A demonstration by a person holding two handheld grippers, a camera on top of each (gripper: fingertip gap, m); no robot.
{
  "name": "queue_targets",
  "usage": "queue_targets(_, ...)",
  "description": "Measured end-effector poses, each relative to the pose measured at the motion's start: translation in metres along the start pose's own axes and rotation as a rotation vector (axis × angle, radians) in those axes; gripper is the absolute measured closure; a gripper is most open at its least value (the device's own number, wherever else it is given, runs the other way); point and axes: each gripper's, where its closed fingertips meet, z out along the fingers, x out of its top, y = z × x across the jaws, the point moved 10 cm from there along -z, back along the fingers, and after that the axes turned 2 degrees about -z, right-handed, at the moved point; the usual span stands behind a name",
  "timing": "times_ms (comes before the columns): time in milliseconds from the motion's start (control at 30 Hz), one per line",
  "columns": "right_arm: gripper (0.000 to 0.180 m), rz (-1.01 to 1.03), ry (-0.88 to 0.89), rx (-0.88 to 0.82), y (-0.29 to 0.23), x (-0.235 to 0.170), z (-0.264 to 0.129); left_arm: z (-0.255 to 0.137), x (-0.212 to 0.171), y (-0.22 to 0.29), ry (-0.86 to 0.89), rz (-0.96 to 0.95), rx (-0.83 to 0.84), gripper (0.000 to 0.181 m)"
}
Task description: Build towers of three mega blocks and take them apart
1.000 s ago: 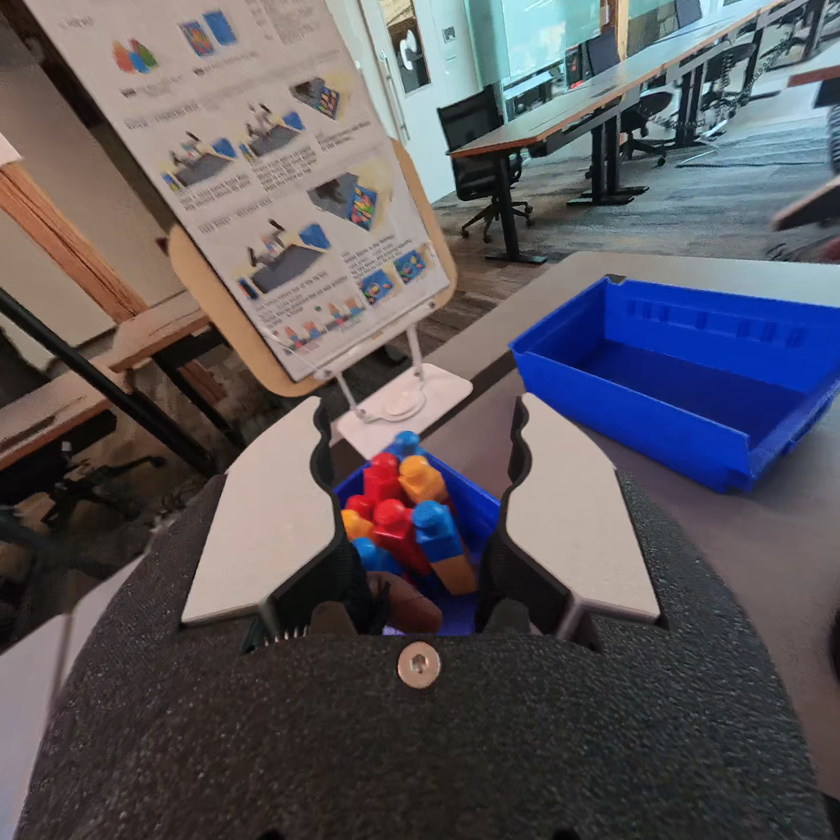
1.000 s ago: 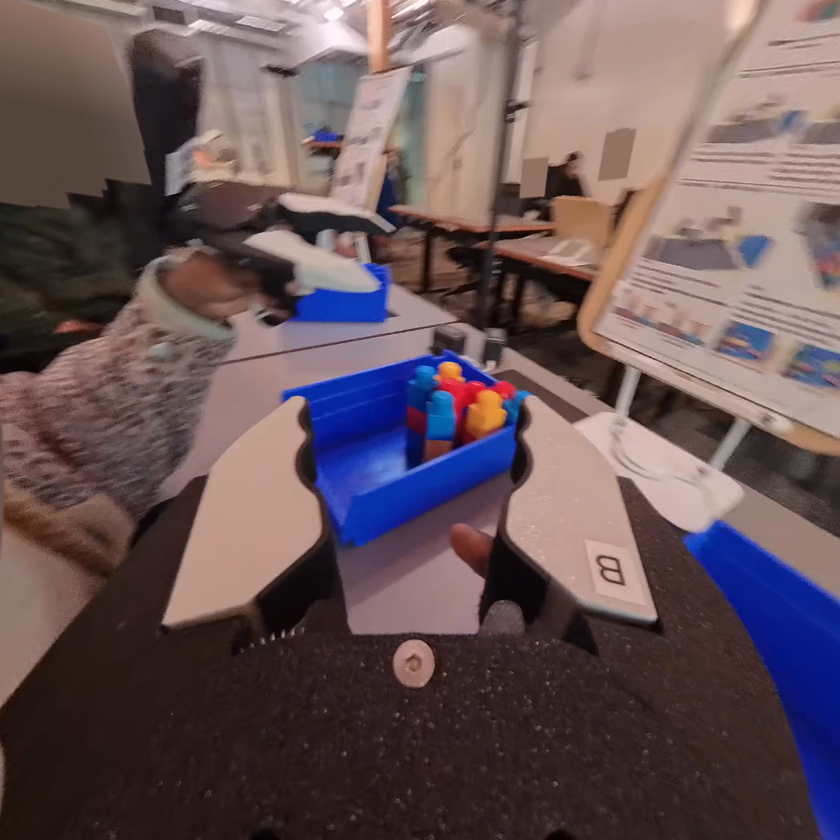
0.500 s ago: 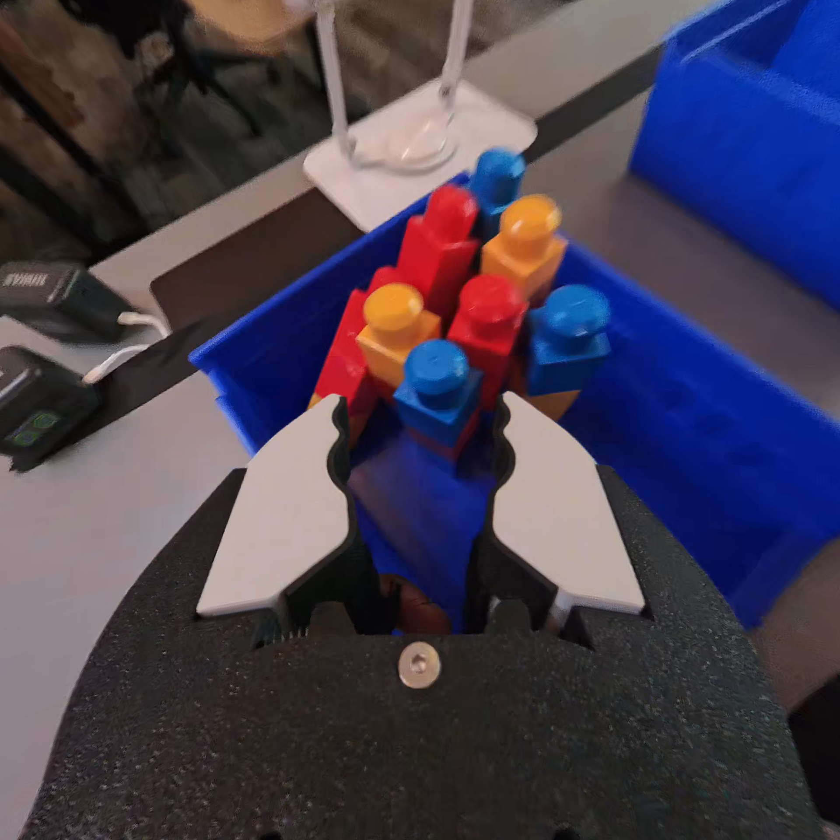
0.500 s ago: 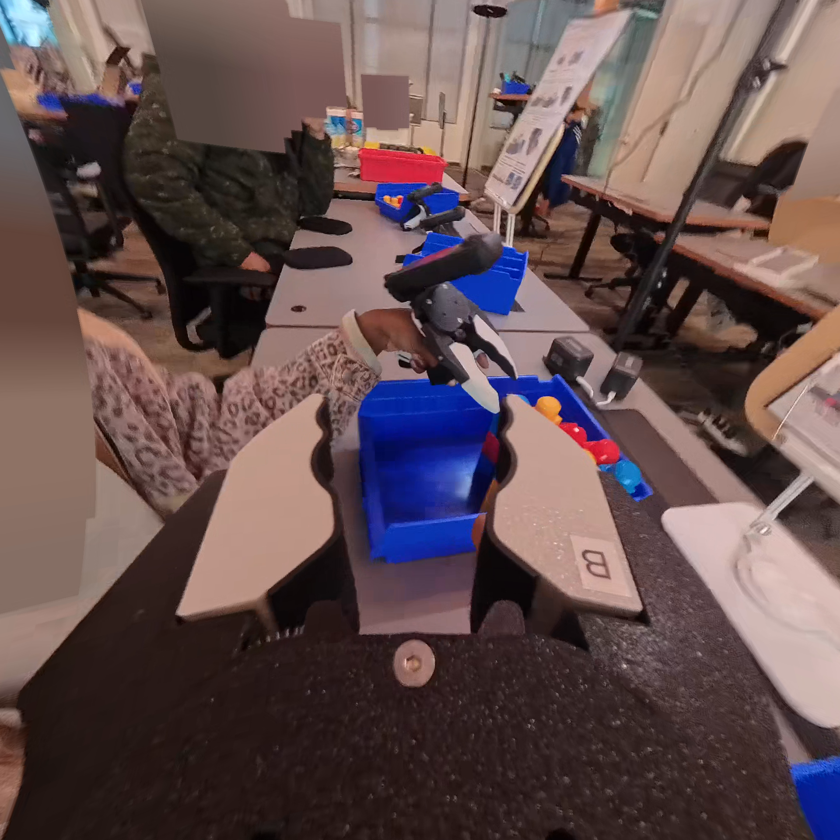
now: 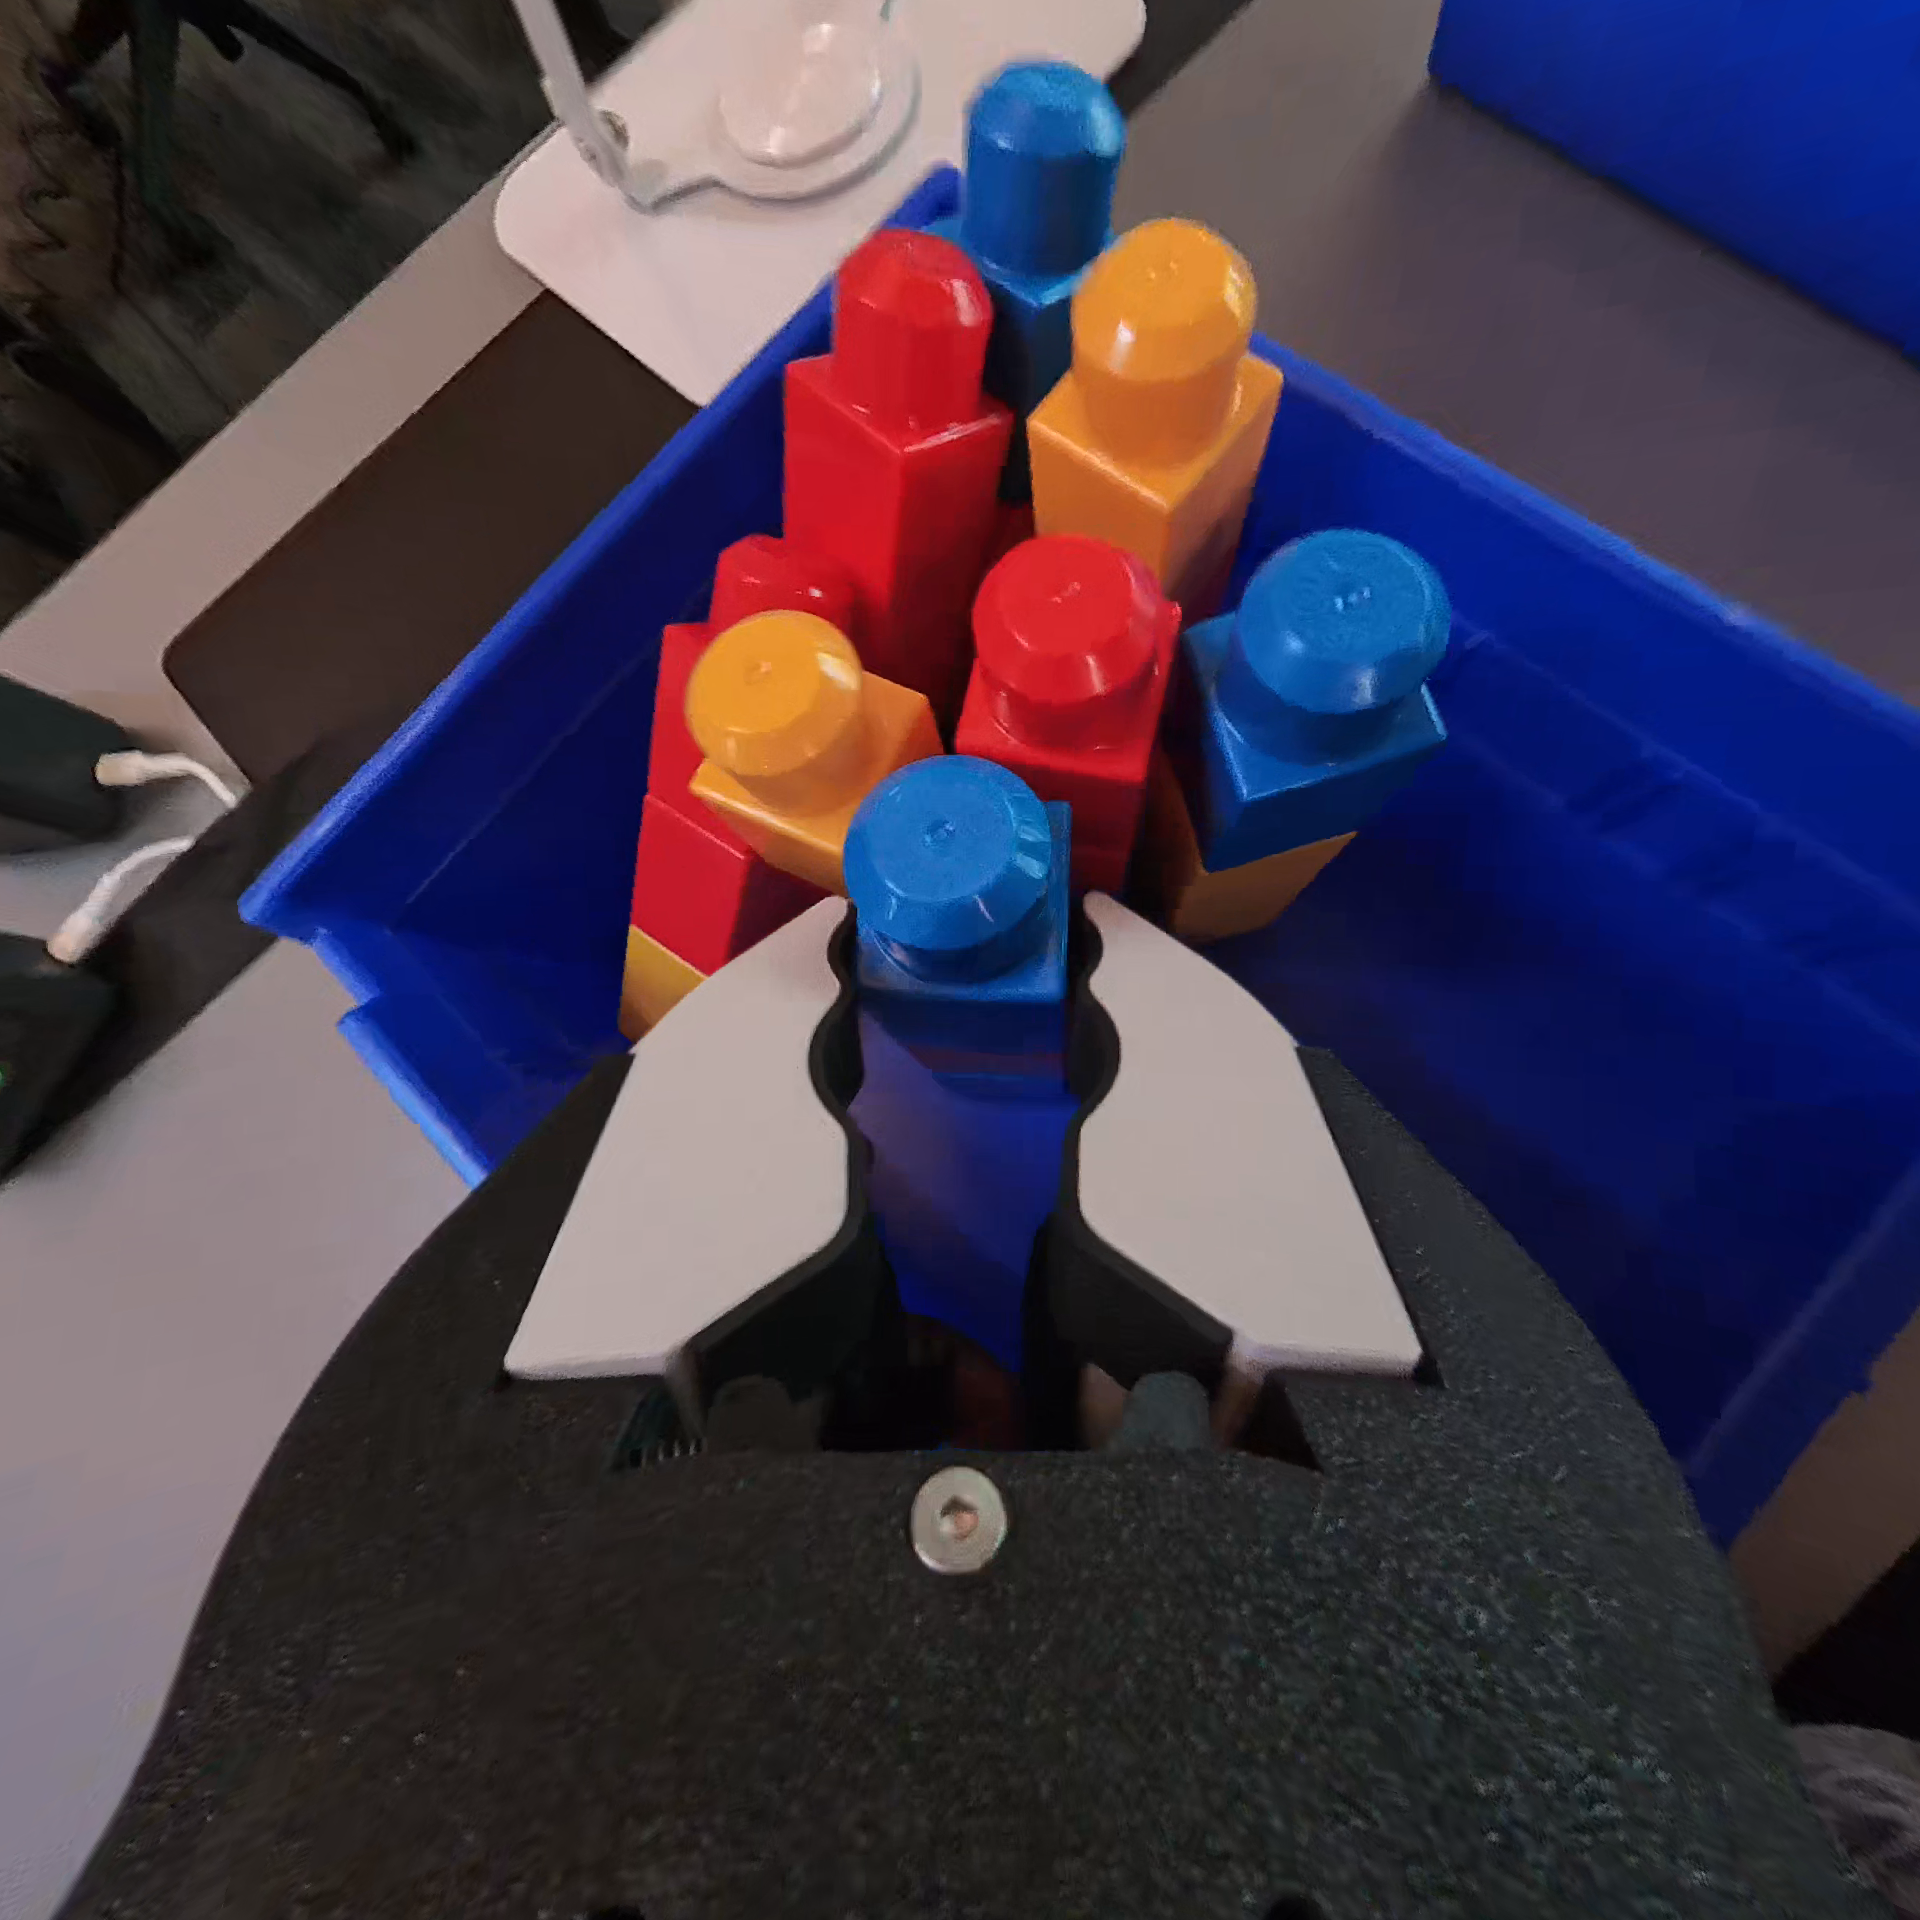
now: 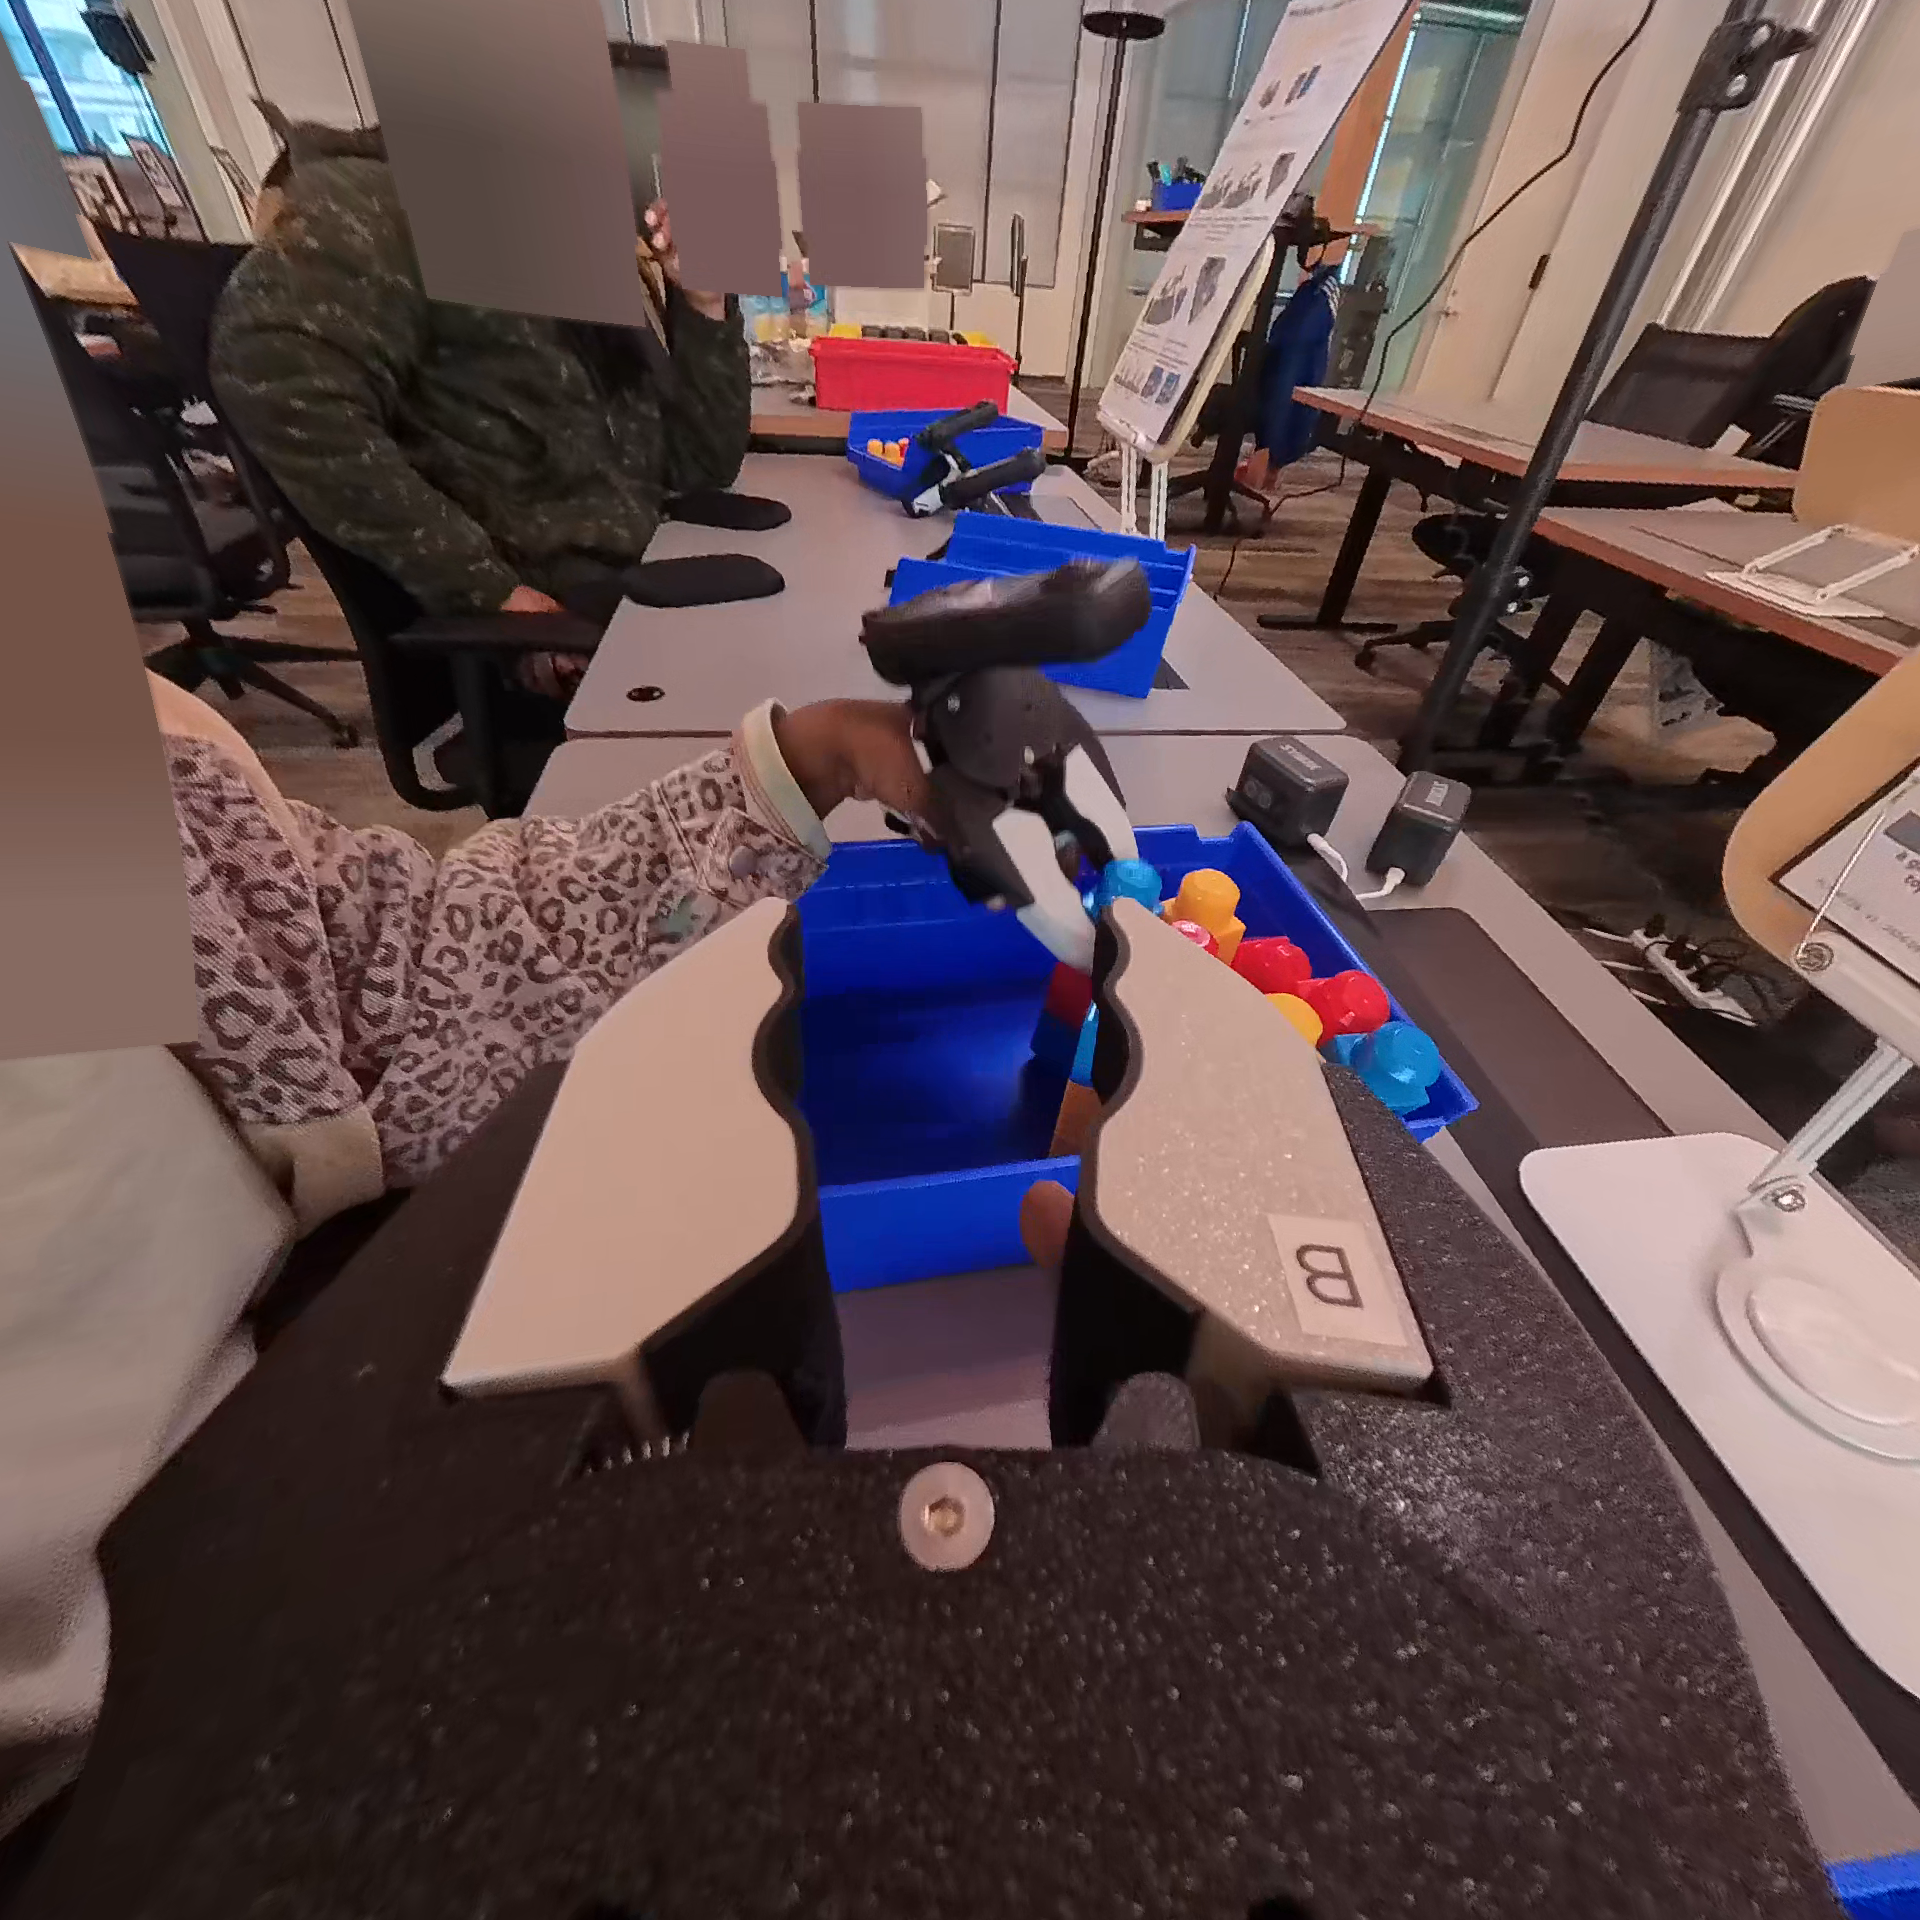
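Several towers of red, orange and blue mega blocks stand packed in the far end of a blue bin (image 5: 1558, 935). My left gripper (image 5: 961, 935) reaches down into the bin, and its fingers press both sides of the nearest tower's blue top block (image 5: 951, 862). Next to it stand an orange-topped tower (image 5: 779, 696), a red one (image 5: 1070, 644) and a blue one (image 5: 1330, 665). My right gripper (image 6: 945, 925) is open and empty, held before the bin's near wall (image 6: 935, 1236). The right wrist view shows the left gripper (image 6: 1091, 894) on the blue block (image 6: 1127, 883).
A second blue bin (image 5: 1714, 156) sits at the far right. A sign stand's white base (image 6: 1662, 1247) is right of the bin. Two black chargers (image 6: 1288, 779) lie behind it. A sleeved arm (image 6: 468, 935) reaches in from the left. A person (image 6: 468, 416) sits at the neighbouring table.
My left gripper has come down into the bin and closed on the blue-topped tower. My right gripper has turned left to face the bin and stayed open.
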Motion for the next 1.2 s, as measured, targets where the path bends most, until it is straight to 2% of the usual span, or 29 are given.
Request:
queue_targets(33,0.127,-0.012,-0.017,-0.003,-0.001,-0.001,0.002,-0.009,0.003,-0.002,0.040,-0.052,-0.004,0.144)
queue_targets(167,0.131,-0.070,-0.095,-0.070,0.002,-0.008,0.015,-0.071,0.021,0.005,0.410,-0.107,-0.019,0.144)
queue_targets(267,0.134,-0.159,-0.106,-0.111,0.002,-0.010,0.030,-0.113,0.043,0.022,0.780,-0.153,-0.161,0.144)
queue_targets(333,0.131,-0.279,-0.044,-0.149,-0.001,-0.009,0.038,-0.129,0.056,0.034,0.977,-0.207,-0.268,0.145)
queue_targets(433,0.116,-0.424,0.175,-0.277,-0.007,0.000,0.044,-0.134,0.073,0.048,1.169,-0.318,-0.462,0.145)
queue_targets(500,0.103,-0.522,0.296,-0.391,-0.013,0.006,0.045,-0.127,0.082,0.057,1.192,-0.380,-0.627,0.145)
queue_targets(600,0.106,-0.735,0.309,-0.517,-0.025,0.010,0.043,-0.112,0.093,0.068,1.156,-0.429,-0.823,0.145)
queue_targets(667,0.121,-0.821,0.260,-0.570,-0.029,0.010,0.043,-0.106,0.098,0.073,1.150,-0.463,-0.901,0.145)
queue_targets(700,0.139,-0.863,0.256,-0.616,-0.031,0.011,0.042,-0.103,0.100,0.076,1.138,-0.477,-0.939,0.145)
queue_targets(767,0.140,-0.899,0.301,-0.629,-0.036,0.013,0.039,-0.101,0.104,0.079,1.150,-0.495,-1.003,0.142)
queue_targets(867,0.140,-0.894,0.322,-0.676,-0.037,0.017,0.035,-0.101,0.109,0.085,1.233,-0.513,-0.926,0.133)
queue_targets(900,0.140,-0.903,0.335,-0.697,-0.038,0.018,0.033,-0.100,0.111,0.089,1.249,-0.505,-0.878,0.123)
queue_targets(967,0.140,-0.930,0.355,-0.735,-0.038,0.019,0.028,-0.098,0.116,0.100,1.199,-0.453,-0.841,0.105)
queue_targets(1000,0.140,-0.952,0.356,-0.752,-0.039,0.020,0.025,-0.096,0.119,0.106,1.145,-0.425,-0.847,0.103)
queue_targets(1100,0.140,-0.999,0.316,-0.745,-0.041,0.020,0.023,-0.091,0.127,0.124,1.033,-0.393,-0.950,0.113)
queue_targets(1167,0.140,-0.989,0.323,-0.728,-0.041,0.021,0.022,-0.089,0.128,0.128,1.046,-0.398,-1.003,0.143)
queue_targets(1200,0.140,-0.974,0.332,-0.718,-0.041,0.021,0.021,-0.089,0.128,0.128,1.054,-0.405,-1.019,0.144)
